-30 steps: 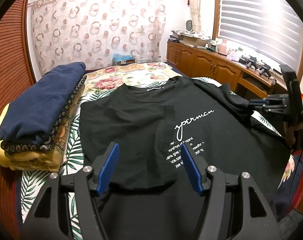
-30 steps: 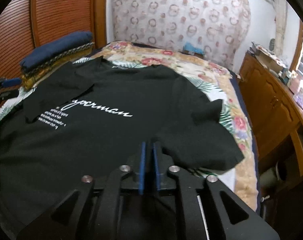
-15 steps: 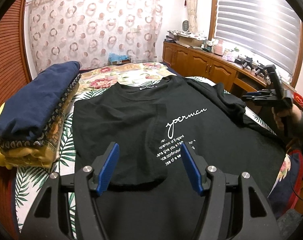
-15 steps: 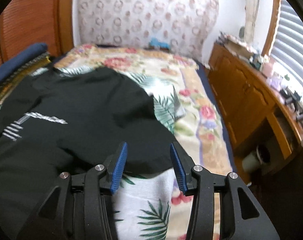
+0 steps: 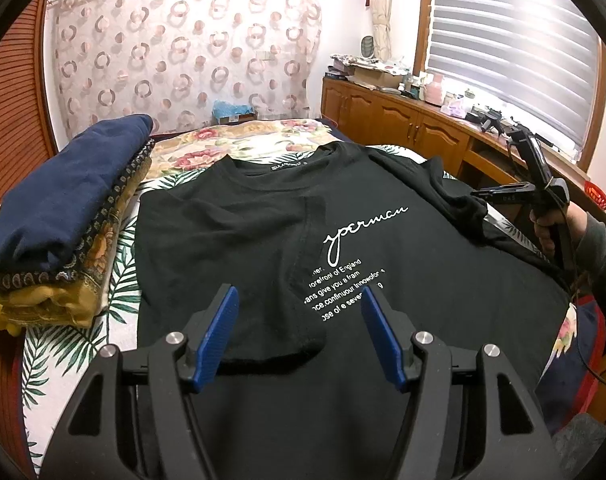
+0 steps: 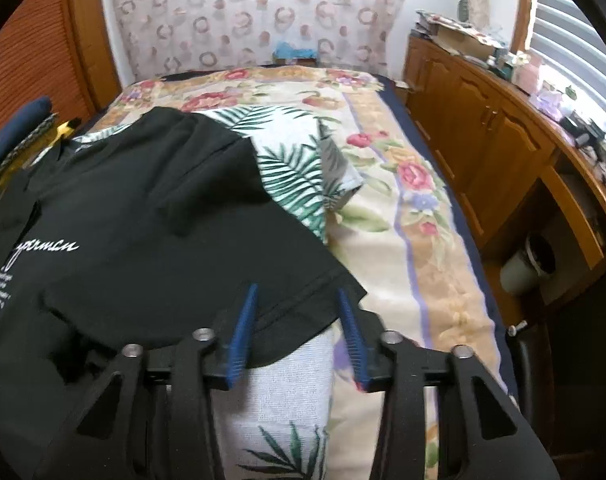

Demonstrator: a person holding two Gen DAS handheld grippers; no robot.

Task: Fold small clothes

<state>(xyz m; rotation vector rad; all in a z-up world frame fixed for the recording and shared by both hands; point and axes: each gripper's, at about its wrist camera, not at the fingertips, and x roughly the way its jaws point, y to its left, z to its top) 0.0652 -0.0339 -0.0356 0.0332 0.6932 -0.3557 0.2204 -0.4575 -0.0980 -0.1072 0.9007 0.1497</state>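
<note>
On the bed (image 5: 263, 136), a black T-shirt (image 5: 255, 240) lies spread face up over a palm-leaf sheet (image 6: 295, 168), its collar toward twelve o'clock in the left wrist view and its white script lettering (image 5: 363, 228) just right of centre. One side of the shirt is already folded inward, so a sleeve edge runs down the chest and covers the start of the lettering. The left gripper (image 5: 299, 332) hangs above the shirt's lower part at six o'clock, its blue pads (image 5: 217, 336) spread wide with nothing between them. At nine o'clock a stack of folded clothes (image 5: 63, 216) sits beside the shirt, navy on top of yellow patterned cloth.

At three o'clock in that same view, a hand holds the right gripper (image 5: 499, 194) by its handle near the shirt's right sleeve. In the right wrist view, that gripper (image 6: 299, 328) also stands released, its blue pads (image 6: 243, 332) apart above the sleeve hem (image 6: 303, 296); whether they touch the cloth I cannot tell. A wooden cabinet (image 6: 483, 128) runs along the bed from one to four o'clock, and a patterned curtain (image 6: 255, 12) hangs at twelve.
</note>
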